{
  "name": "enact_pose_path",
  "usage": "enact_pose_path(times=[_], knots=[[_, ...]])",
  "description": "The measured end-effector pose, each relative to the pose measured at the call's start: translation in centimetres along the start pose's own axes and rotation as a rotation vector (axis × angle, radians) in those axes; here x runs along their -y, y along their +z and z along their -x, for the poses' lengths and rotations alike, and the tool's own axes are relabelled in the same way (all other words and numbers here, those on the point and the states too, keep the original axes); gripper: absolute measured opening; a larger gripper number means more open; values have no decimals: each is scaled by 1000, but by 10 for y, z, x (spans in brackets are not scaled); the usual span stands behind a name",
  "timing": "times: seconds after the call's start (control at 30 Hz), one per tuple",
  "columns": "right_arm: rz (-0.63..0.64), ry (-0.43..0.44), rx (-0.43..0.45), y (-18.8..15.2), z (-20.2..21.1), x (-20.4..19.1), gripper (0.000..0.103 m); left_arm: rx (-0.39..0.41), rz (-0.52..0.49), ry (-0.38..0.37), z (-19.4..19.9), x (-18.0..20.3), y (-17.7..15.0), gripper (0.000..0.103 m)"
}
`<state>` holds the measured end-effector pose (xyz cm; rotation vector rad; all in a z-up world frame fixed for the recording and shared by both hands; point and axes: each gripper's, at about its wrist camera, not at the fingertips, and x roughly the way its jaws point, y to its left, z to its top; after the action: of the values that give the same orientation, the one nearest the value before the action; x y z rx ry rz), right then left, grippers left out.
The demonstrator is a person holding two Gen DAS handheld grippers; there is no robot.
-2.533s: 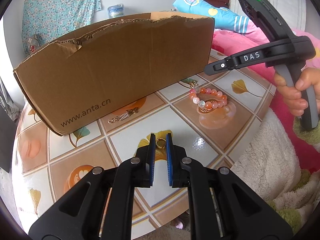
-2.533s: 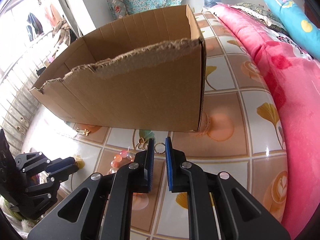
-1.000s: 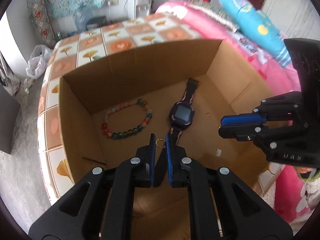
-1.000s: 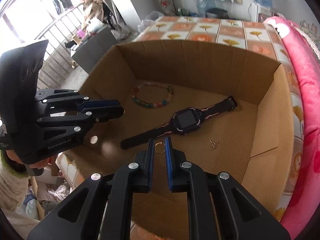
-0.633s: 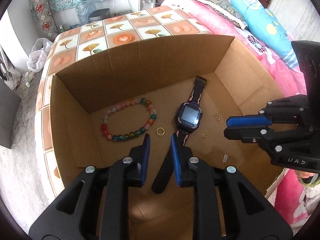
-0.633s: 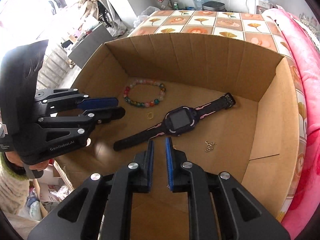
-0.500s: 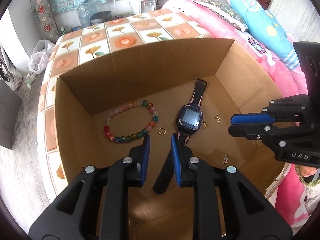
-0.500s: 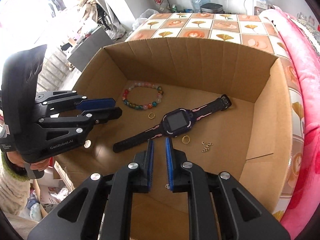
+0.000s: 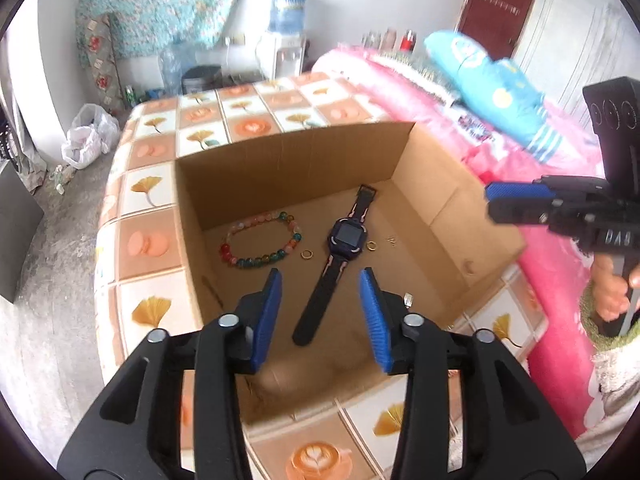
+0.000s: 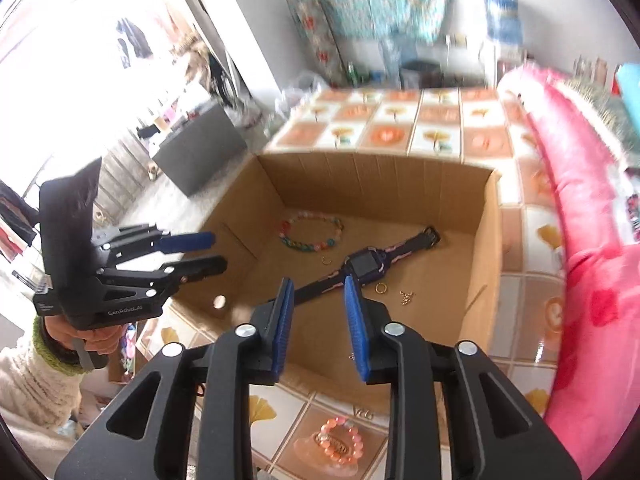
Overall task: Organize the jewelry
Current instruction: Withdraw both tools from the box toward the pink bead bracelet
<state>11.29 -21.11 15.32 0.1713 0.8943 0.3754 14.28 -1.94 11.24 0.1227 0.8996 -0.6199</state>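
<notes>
You hold both grippers above the open cardboard box (image 9: 440, 184), which stands on the table (image 9: 152, 240) with the tile-pattern cover. In the left wrist view, your left gripper (image 9: 320, 312) fills the lower middle of the frame. Its jaws are opening, and nothing is between the blue pads (image 9: 266, 320); you only see the box floor through the gap. Your right gripper (image 9: 494, 202) comes in from the right edge of that frame, over the right wall of the box.

In the right wrist view, your right gripper (image 10: 318, 316) is in the lower middle, its jaws are opening too, and they are empty. Your left gripper (image 10: 216, 252) shows at the left of this frame, with your hand (image 10: 94, 338) under it.

The jewelry lies on the box floor. The beaded bracelet (image 9: 260, 240) is left of centre in the left wrist view. The dark watch (image 9: 344, 240) lies diagonally in the middle. One gold ring (image 9: 307, 255) is between the bracelet and the watch, a second gold ring (image 9: 373, 245) is just right of the watch face, and a small gold chain piece (image 9: 391, 241) is near it.

Outside the box, at the bottom of the right wrist view, an orange bead bracelet (image 10: 336, 436) is still on the table.
</notes>
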Motion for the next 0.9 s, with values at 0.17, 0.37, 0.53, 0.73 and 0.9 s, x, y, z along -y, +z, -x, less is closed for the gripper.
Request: enact_pose_path(times=[0.17,0.37,0.53,0.73,0.9], knots=[[-4,9,119,-39,52,-10,31,86,0,-17,45,5,-48,52],[-79,-35,96,-100,43,-10,32,143,66,-1,67,6,-113,57],[-116,-45,-13,-137,-5,-15,32,144,97,64,44,15,-147,57],[-36,-130,-105,-157,-57,-38,32,110,92,43,12,30,-166,57],[54,-275,-134,-164,-80,-50,30,153,10,69,1,43,-165,56]])
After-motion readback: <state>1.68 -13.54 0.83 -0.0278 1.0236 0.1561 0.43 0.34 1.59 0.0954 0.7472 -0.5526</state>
